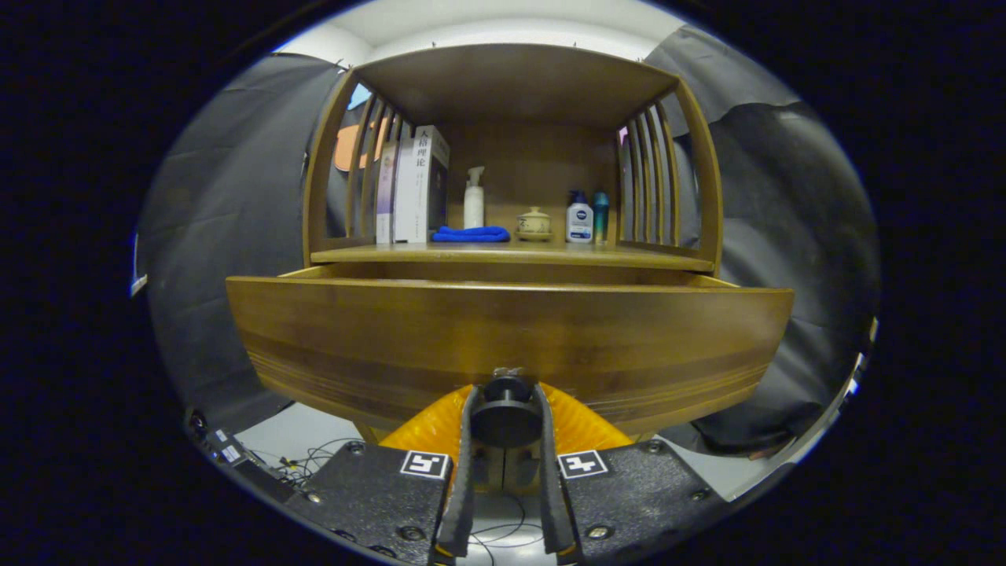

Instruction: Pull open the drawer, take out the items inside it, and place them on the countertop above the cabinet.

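I have the gripper (506, 405) clamped on the knob (505, 418) of the drawer (503, 338), which stands pulled out; its inside is hidden. Above, the countertop (511, 253) carries books (413, 189), bottles (579, 218), a blue cloth (471, 233)

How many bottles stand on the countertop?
3: a white pump bottle beside the books, and two bottles at the other side. The gripper's fingers clamp the drawer knob.
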